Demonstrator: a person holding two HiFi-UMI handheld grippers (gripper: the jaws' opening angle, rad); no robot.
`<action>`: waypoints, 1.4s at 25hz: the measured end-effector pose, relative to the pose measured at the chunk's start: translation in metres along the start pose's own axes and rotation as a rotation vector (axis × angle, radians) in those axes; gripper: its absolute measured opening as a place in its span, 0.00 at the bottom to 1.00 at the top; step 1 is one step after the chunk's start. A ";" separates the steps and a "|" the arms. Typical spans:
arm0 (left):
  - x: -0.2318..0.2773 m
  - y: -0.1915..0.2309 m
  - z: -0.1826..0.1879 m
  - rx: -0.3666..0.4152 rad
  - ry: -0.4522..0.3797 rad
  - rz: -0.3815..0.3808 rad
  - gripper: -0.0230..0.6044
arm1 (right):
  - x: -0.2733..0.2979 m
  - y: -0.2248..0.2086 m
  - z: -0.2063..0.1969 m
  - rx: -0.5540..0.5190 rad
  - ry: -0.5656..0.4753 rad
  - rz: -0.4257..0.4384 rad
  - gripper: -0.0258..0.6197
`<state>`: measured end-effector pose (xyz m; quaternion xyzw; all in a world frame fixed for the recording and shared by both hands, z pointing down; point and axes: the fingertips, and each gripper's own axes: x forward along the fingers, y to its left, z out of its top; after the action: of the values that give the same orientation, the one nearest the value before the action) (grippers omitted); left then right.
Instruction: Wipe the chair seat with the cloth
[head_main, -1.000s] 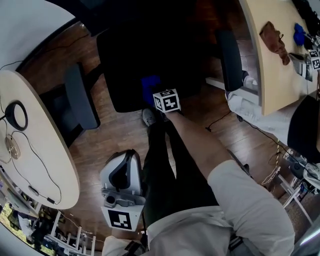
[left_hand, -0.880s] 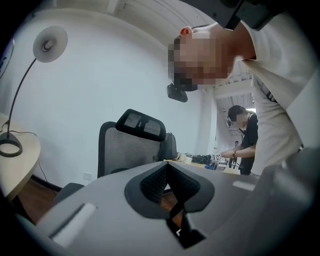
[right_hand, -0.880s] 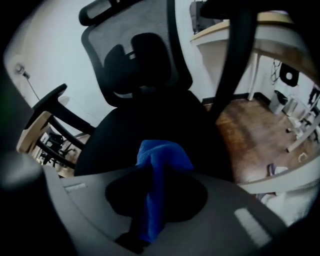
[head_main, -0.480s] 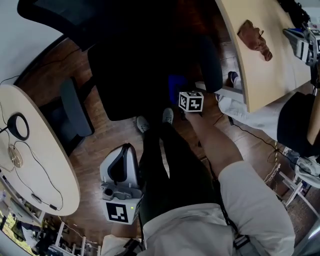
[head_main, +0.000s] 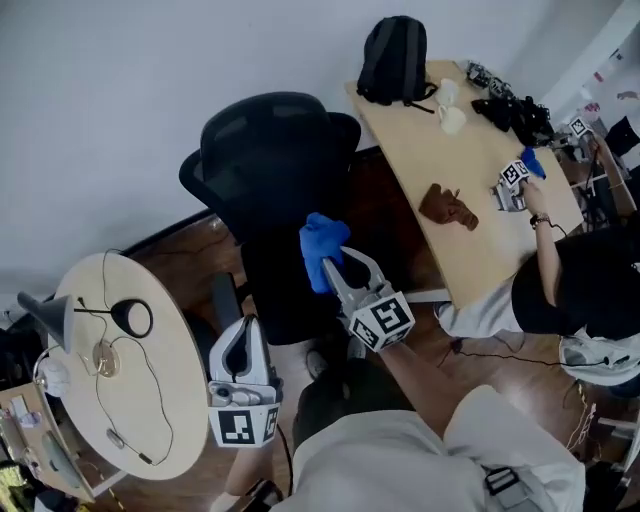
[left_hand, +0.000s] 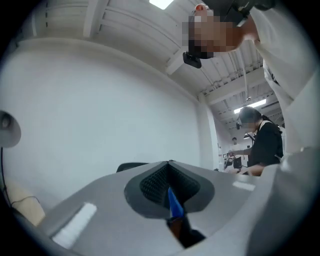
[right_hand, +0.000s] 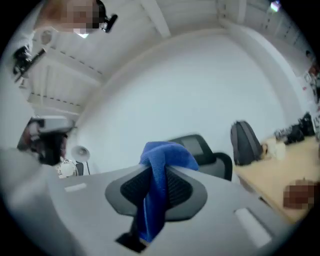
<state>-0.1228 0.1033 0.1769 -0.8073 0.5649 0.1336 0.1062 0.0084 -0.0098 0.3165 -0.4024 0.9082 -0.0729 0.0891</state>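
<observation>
Held left gripper (head_main: 243, 335) low, just beside round table (head_main: 160, 420), jaws pressed together. Held right gripper (head_main: 337, 265) higher and further forward, jaws clamped on blue cloth (head_main: 320, 248), which bunched above the pads. Kept cloth in the air, clear of chair seat (head_main: 285, 295), before black chair back (head_main: 270, 150). Beyond, saw wooden desk (head_main: 470, 190), backpack (head_main: 395, 60) at its far end.

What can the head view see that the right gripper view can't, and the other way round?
Only the head view shows the brown wooden floor and the square-marker cube on the right tool. Only the right gripper view shows the white beamed ceiling. Both show the blue cloth pinched in that tool, the black mesh office chair and the black backpack.
</observation>
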 end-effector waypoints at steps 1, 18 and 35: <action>-0.001 -0.005 0.027 0.011 -0.018 -0.002 0.15 | -0.020 0.029 0.059 -0.073 -0.100 0.052 0.15; -0.024 -0.073 0.203 0.065 -0.210 -0.139 0.15 | -0.174 0.183 0.271 -0.272 -0.183 0.178 0.15; -0.215 -0.217 0.175 0.065 -0.223 -0.036 0.15 | -0.397 0.253 0.218 -0.317 -0.366 0.334 0.16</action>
<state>-0.0057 0.4229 0.0888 -0.7937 0.5390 0.2020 0.1970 0.1369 0.4412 0.0934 -0.2627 0.9308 0.1591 0.1982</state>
